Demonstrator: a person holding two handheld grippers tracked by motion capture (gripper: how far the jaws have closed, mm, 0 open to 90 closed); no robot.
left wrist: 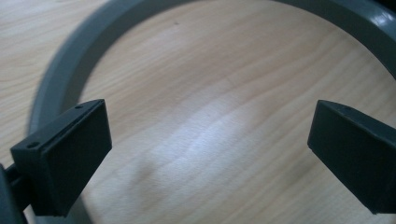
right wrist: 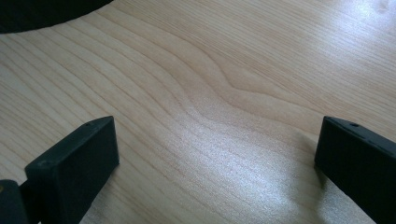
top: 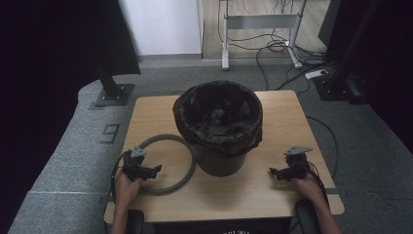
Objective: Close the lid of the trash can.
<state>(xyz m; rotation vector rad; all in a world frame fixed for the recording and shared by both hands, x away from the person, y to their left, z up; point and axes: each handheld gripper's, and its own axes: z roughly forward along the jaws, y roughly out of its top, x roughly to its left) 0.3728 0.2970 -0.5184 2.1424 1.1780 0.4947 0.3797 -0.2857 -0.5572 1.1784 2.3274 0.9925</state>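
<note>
Jaws spread wide, my left gripper [top: 157, 170] hovers over the grey ring [top: 182, 144], at nine o'clock from the lined bin [top: 218, 127], probably ready to lift it. My right gripper [top: 272, 171] waits released at four o'clock.

1. A dark figure "9" [top: 110, 132] stands on the grey floor mat [top: 63, 151], left of the tabletop [top: 272, 190]; it reads upright from the high view.
2. Pale lettering [top: 237, 232] on the person's dark shirt, at the bottom edge of the high view: cut off and too small to read.
3. Both gripper views: no text, label or number.
</note>
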